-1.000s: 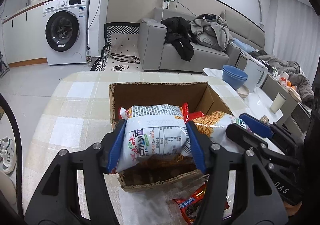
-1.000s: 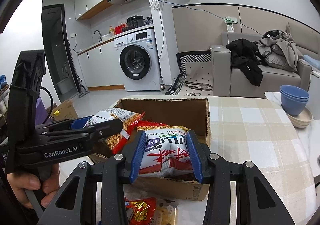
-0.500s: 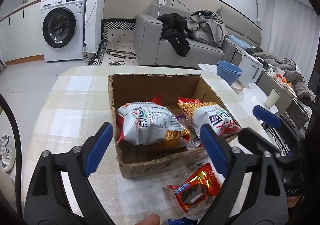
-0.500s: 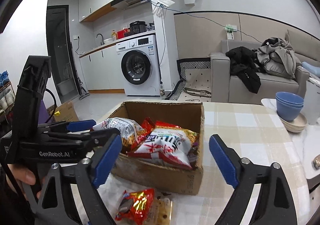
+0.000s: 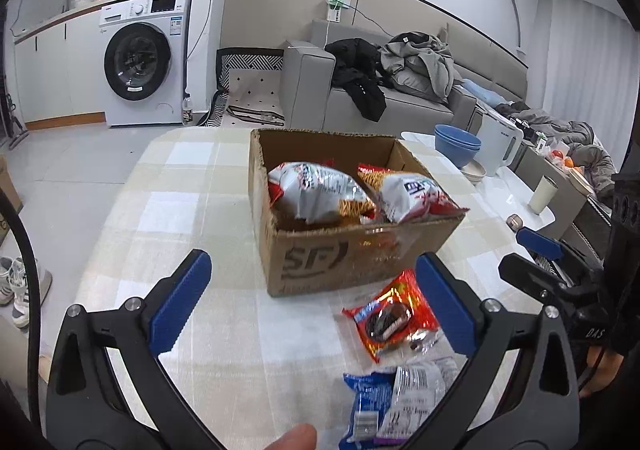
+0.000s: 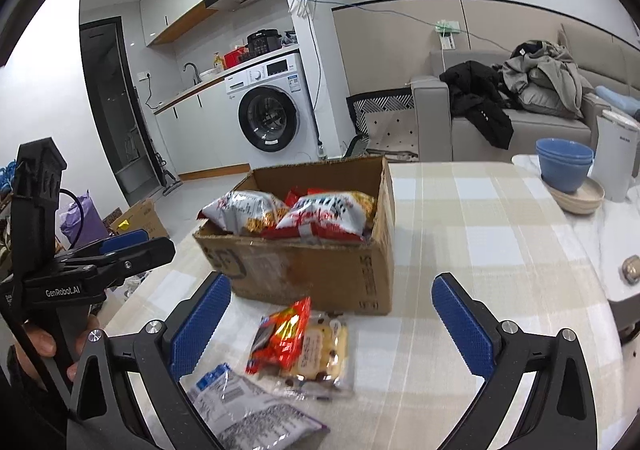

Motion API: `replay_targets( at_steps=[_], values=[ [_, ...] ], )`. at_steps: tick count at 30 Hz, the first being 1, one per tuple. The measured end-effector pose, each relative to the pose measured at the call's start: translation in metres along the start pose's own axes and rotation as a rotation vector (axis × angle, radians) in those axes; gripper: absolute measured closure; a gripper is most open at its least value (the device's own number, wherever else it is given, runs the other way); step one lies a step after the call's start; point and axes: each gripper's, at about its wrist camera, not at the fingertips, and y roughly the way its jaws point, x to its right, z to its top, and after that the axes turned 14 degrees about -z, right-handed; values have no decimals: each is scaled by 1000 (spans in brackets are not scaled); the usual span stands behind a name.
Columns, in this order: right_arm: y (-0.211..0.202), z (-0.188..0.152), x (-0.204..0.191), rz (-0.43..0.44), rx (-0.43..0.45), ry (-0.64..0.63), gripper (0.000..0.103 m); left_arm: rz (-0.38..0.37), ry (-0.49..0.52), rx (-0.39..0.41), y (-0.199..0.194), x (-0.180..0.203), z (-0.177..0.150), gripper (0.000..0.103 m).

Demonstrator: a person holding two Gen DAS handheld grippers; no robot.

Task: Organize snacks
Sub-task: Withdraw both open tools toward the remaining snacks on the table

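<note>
A cardboard box [image 5: 344,254] [image 6: 320,270] stands on the checked table. Two white-and-red snack bags lie in it side by side, one on the left [image 5: 316,193] [image 6: 244,209] and one on the right [image 5: 412,193] [image 6: 332,213]. In front of the box lie a red cookie packet [image 5: 390,316] [image 6: 282,334], a clear biscuit packet [image 6: 324,350] and a blue-and-white packet [image 5: 400,398] [image 6: 244,406]. My left gripper [image 5: 312,302] is open and empty, held back above the table. My right gripper [image 6: 332,318] is open and empty above the loose packets.
Stacked blue bowls [image 5: 458,149] [image 6: 564,165], a white kettle [image 5: 500,145] and a cup [image 5: 542,193] stand at the table's right side. A sofa with clothes [image 5: 400,81] and a washing machine [image 5: 140,57] are behind.
Both grippers let go of their snack bags into the box, opened wide and drew back toward me. The loose packets in front of the box came into view.
</note>
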Motion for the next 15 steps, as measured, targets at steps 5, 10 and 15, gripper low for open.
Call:
replay_targets(
  at_steps=[5, 10, 15],
  values=[
    [-12, -21, -2, -14, -28, -26, 0, 4, -5, -5, -19, 5, -26, 1],
    [-18, -42, -4, -11, -78, -41, 0, 0, -11, -41, -24, 9, -47, 1],
    [-19, -55, -8, -16, -123, -48, 0, 4, 0, -76, -21, 15, -62, 1]
  ],
)
